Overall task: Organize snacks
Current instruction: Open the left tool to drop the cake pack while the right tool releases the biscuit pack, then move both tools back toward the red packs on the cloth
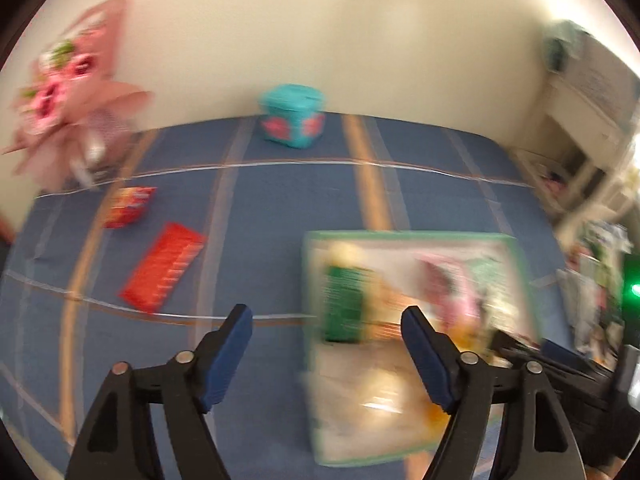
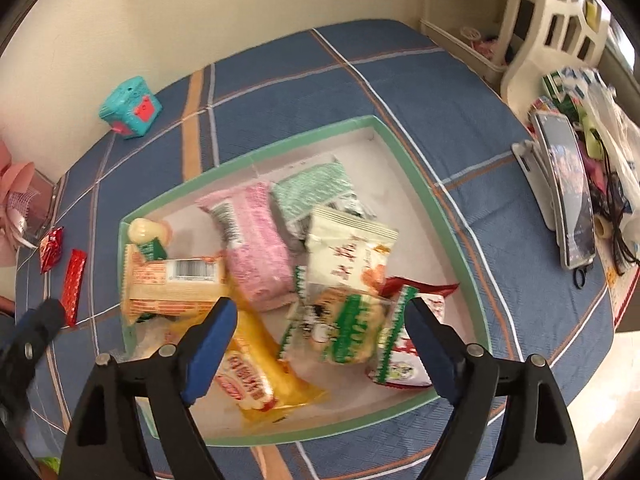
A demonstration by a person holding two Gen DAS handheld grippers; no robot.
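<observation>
While both grippers hang over the worktop [image 2: 280, 76], their jaws stand wide and hold nothing. The right gripper [image 2: 320, 322] points down into the box [image 2: 436, 204], just above the snacks, and its pads touch none of them. The left gripper [image 1: 326, 330] is low over the blue cloth, at the left edge of the box [image 1: 310, 280], and that view is blurry. In the right view the left gripper [image 2: 32, 336] shows as a dark blur left of the box.

Inside the box lies a heap of snack bags. I can count a pink bag [image 2: 256, 248], a green bag [image 2: 312, 192], a white bag [image 2: 348, 252], an orange bag [image 2: 172, 284] and a yellow bag [image 2: 256, 376]; more lie under them, so I cannot tell the full count.

Two red packs wait left of the box: a long one [image 1: 162, 266] and a short one [image 1: 128, 206]. One teal cube [image 1: 292, 120] sits behind the box by the wall. One phone [image 2: 568, 188] stands to the right of the box.
</observation>
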